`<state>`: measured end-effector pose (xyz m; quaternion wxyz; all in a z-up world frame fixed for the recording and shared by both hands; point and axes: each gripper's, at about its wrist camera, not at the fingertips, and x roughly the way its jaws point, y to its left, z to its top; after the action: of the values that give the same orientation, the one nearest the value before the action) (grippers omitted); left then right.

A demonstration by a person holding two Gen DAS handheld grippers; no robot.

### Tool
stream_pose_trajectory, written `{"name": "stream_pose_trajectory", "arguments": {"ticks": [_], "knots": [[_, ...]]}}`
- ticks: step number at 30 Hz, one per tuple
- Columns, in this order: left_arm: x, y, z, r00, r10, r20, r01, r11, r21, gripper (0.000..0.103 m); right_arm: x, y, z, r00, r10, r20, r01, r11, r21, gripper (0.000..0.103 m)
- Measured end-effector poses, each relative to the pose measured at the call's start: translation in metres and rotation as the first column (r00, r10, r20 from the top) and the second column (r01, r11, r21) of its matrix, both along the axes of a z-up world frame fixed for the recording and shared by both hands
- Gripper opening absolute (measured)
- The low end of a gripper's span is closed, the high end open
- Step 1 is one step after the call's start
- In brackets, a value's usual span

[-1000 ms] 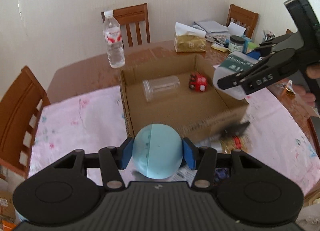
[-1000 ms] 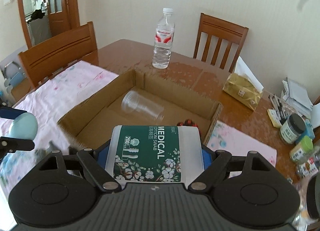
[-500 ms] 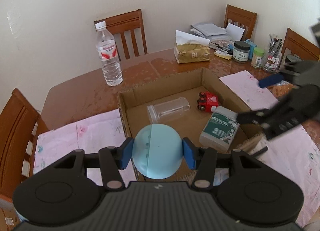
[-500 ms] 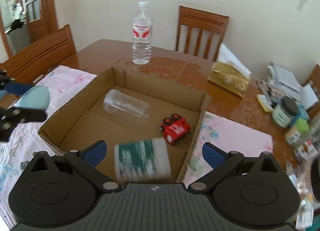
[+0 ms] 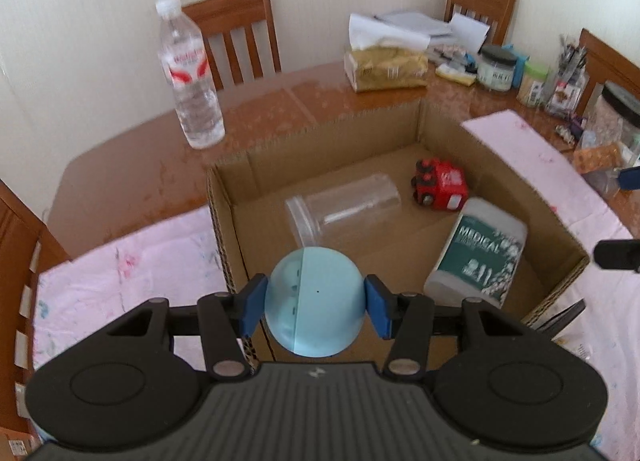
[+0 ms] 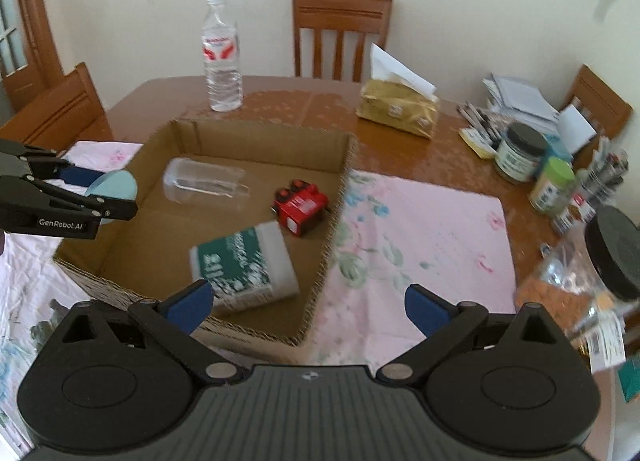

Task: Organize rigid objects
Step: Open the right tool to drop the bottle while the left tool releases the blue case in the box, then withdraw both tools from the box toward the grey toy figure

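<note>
- The cardboard box already has 3 things in it: a clear cup, a red toy car and a cotton swab tub.
- The left gripper holds a blue ball tight, just over the box's near edge.
- The right gripper is wide and empty.
- The ball is not in the box yet.

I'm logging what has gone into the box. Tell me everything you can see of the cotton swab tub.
The cotton swab tub is a squat, rounded container of whitish, translucent-looking plastic, wrapped in a dark green label with white "MEDICAL" lettering and a flower print. It lies on its side on the floor of the cardboard box, in the corner nearest the right gripper, close to the red toy. No gripper holds it; the right gripper's jaws stand wide open above it.
</note>
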<state>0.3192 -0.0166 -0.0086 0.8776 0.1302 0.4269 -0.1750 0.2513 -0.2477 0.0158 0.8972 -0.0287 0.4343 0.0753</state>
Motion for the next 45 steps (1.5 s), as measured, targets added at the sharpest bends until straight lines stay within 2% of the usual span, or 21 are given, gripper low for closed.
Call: {"name": "stream_pose_trajectory", "arguments": {"ticks": [5,6,7,8,16,22,27,29,33,37,40,45], "knots": [[0.003,0.002,-0.004,1.0,0.019,0.005,-0.019,1.0,-0.001,0.055,-0.003,-0.005,-0.005,0.999,-0.028,-0.023,0.027,1.0,-0.006,0.103],[0.004,0.003,-0.002,1.0,0.025,0.017,-0.025,1.0,-0.004,0.066,-0.003,-0.005,-0.006,0.999,-0.031,-0.027,0.031,0.999,-0.008,0.103],[0.004,0.004,0.0,0.999,0.031,0.029,-0.031,1.0,-0.007,0.086,-0.003,-0.005,-0.007,0.999,-0.035,-0.029,0.035,0.999,-0.01,0.103],[0.002,0.005,0.002,0.998,0.038,0.044,-0.038,0.999,-0.009,0.098,-0.003,-0.005,-0.007,0.999,-0.037,-0.03,0.037,0.999,-0.011,0.103],[-0.02,0.011,0.023,0.993,0.06,0.104,-0.056,0.997,-0.043,0.098,-0.006,-0.002,-0.006,0.998,-0.041,-0.046,0.04,0.999,-0.009,0.103],[-0.053,0.019,0.025,0.989,0.115,0.097,-0.11,0.992,-0.055,0.098,-0.015,-0.001,-0.004,0.998,-0.041,-0.049,0.041,0.999,-0.006,0.103],[-0.087,0.029,0.005,0.975,0.198,0.104,-0.192,0.979,-0.065,0.099,-0.03,0.002,-0.014,0.999,-0.039,-0.029,0.038,0.999,-0.006,0.103],[-0.101,0.031,-0.007,0.964,0.255,0.08,-0.252,0.967,-0.04,0.099,-0.036,0.003,-0.02,0.996,-0.06,-0.062,0.059,0.998,-0.008,0.103],[-0.123,0.036,-0.029,0.951,0.305,0.047,-0.305,0.952,-0.006,0.099,-0.053,0.009,-0.031,0.996,-0.035,-0.087,0.036,0.999,0.008,0.103],[-0.133,0.041,-0.047,0.94,0.34,0.019,-0.341,0.94,0.032,0.099,-0.066,0.015,-0.038,0.994,-0.01,-0.112,0.013,1.0,0.018,0.103],[-0.134,0.046,-0.056,0.93,0.368,0.0,-0.368,0.929,0.035,0.099,-0.074,0.02,-0.039,0.993,0.005,-0.12,-0.003,1.0,0.02,0.103],[-0.139,0.049,-0.065,0.928,0.371,-0.013,-0.37,0.928,0.049,0.099,-0.081,0.029,-0.038,0.993,0.025,-0.119,-0.022,0.999,0.028,0.103]]}}
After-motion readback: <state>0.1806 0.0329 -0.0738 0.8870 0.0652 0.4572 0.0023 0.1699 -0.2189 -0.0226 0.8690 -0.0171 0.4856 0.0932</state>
